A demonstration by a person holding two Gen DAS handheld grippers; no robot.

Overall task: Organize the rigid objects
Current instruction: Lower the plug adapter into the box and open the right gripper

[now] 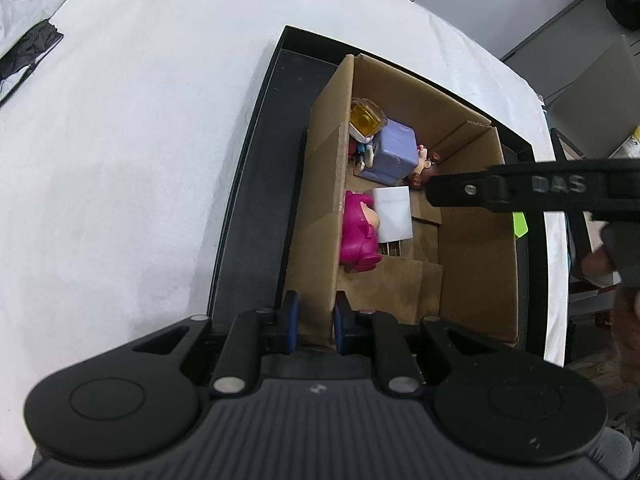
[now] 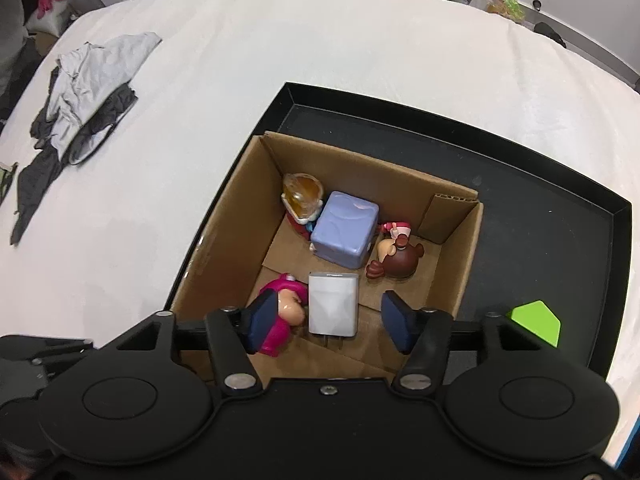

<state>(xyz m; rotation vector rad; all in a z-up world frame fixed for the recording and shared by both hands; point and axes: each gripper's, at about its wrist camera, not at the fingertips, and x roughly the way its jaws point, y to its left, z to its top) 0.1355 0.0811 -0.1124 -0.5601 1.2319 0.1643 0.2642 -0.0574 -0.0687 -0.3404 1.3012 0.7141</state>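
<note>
R gripper stands wide w/ nothing pinched, charger lying free on box floor right btwn its pads, prongs toward camera; L gripper clamps box wall.

Raised letters "DAS" — on the right tool's black finger.

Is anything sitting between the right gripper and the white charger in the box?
Nothing visible. The white charger lies on the cardboard box floor directly below the open right gripper; the pink toy touches its left side.
</note>
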